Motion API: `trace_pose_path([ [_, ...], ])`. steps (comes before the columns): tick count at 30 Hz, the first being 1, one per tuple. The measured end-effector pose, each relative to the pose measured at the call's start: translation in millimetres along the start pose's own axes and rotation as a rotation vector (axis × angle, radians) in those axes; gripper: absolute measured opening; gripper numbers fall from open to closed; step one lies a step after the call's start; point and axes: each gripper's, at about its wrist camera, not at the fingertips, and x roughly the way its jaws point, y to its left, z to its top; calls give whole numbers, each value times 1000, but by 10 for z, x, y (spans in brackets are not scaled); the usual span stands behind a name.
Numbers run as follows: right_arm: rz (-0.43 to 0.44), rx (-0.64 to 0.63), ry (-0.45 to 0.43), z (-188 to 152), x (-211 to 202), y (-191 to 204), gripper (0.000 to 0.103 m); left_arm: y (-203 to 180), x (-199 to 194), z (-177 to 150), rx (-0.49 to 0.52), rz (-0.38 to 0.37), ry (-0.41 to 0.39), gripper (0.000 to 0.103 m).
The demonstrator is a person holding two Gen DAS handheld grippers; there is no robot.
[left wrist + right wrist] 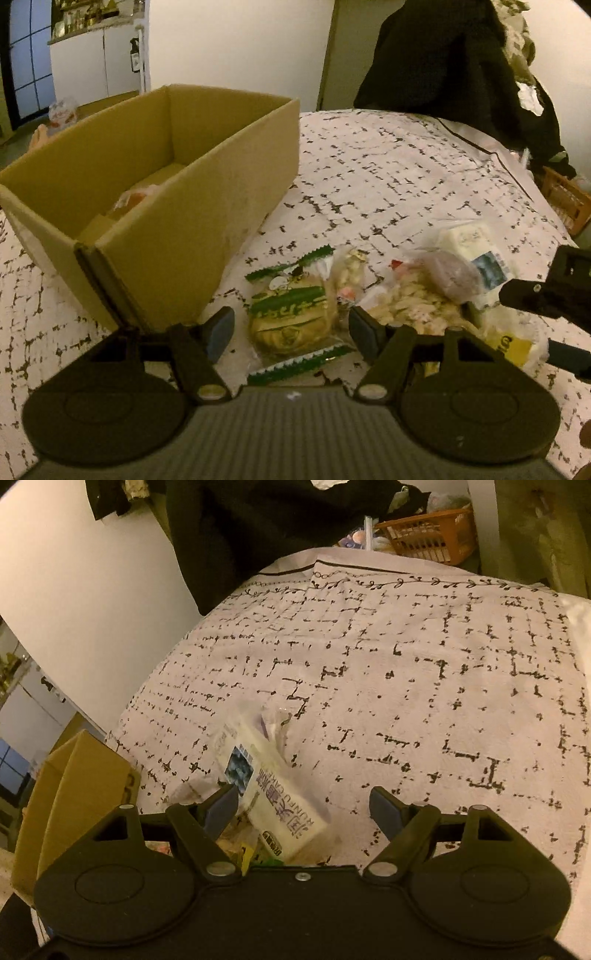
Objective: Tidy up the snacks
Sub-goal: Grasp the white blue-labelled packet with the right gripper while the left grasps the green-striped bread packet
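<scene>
An open cardboard box [207, 206] stands at the left of the patterned cloth, with an orange-tinted packet [133, 199] inside. A pile of snacks lies right of it. My left gripper [291, 328] is open, its fingers either side of a green-and-yellow biscuit packet [291, 314]. Beside it lie a clear bag of pale snacks [402, 302], a purple-brown packet [450, 273] and a white cake packet [472, 240]. My right gripper [304, 805] is open just above the white cake packet [273, 797]; it shows at the right edge of the left wrist view [546, 291].
The white cloth with black marks [406, 686] covers the table. Dark clothing [443, 55] hangs at the far edge. An orange basket [428, 535] sits beyond the table. The box corner [81, 775] shows left of the right gripper. A yellow packet [513, 343] lies by the pile.
</scene>
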Motion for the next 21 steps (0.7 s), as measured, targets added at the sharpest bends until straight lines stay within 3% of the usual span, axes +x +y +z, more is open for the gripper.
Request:
trace_pose_path([
  [2,-12,-17,8,-12,10,26,72,20,7,7,-11,-7,3,67],
  [5,-28,-34,9,-27,8,48,60,46,23,15,-38,-38,23,57],
  [11,-44,-89,1,-51,-14,133,48,38,-23,7,-20,-43,18,52],
  [13,-35,-91,-4,-57,-40,142,41,36,-79,14,-18,-54,7,51],
  [15,-13,-87,-6,-57,-61,140,21,27,-134,27,-18,-67,2,51],
  [21,-22,-50,-27,-62,-146,97,17,19,-249,73,-9,-96,-14,51],
])
